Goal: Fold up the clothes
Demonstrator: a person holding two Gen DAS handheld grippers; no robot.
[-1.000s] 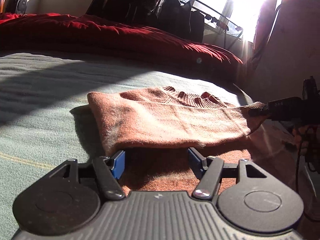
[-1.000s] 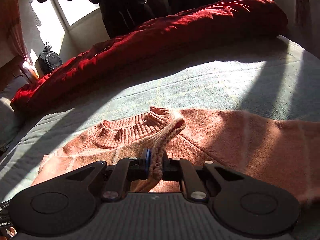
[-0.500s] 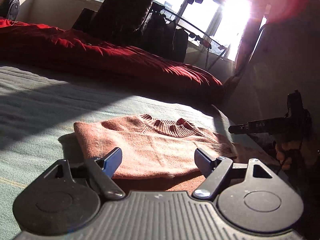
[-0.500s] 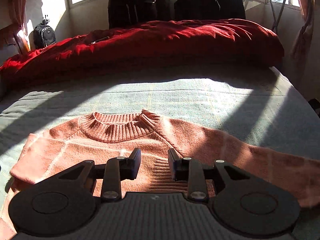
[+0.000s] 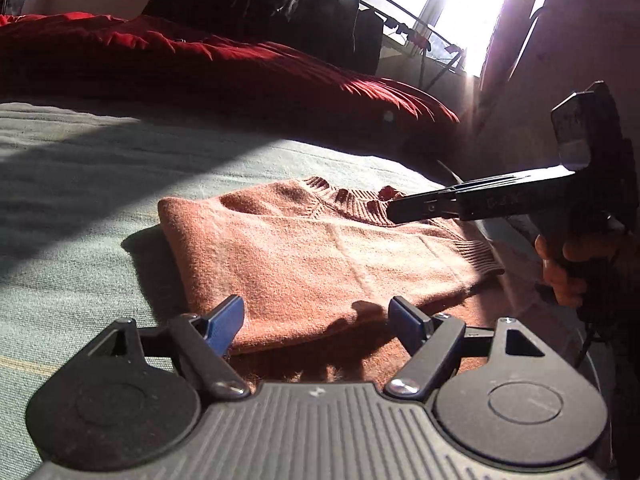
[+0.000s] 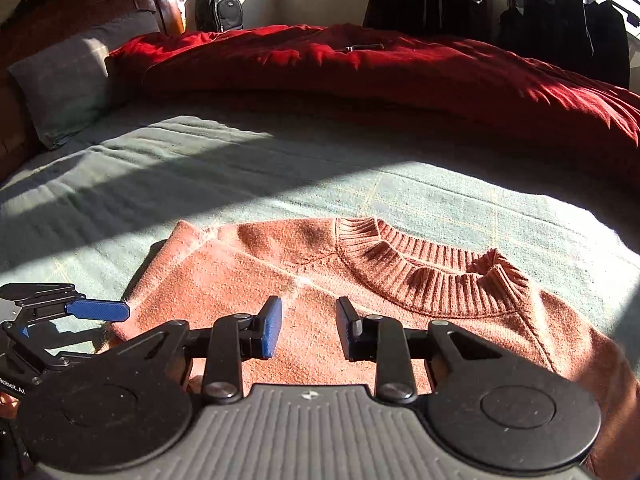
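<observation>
An orange knitted sweater (image 5: 320, 248) lies on the green bed cover (image 5: 80, 200), one sleeve folded across its body with the cuff (image 5: 476, 252) at the right. My left gripper (image 5: 320, 320) hovers open at the sweater's near folded edge, nothing between its blue pads. My right gripper (image 6: 308, 326) is open and empty just above the sweater (image 6: 280, 276), to the left of the ribbed collar (image 6: 420, 276). In the left wrist view the right gripper (image 5: 394, 210) reaches in from the right over the collar, held by a hand (image 5: 560, 272). My left gripper's blue pad (image 6: 98, 309) shows at the sweater's left edge.
A bunched red duvet (image 6: 360, 72) runs along the far side of the bed. A grey pillow (image 6: 60, 84) leans on the wooden headboard at far left. A backpack (image 6: 218, 8) and dark clothes on a rail (image 6: 560, 20) stand by the windows. Strong sunlight glares from the window.
My right gripper let go of the sleeve cuff, which now lies flat on the sweater, and swung left over the chest. My left gripper's jaws widened and it pulled back slightly.
</observation>
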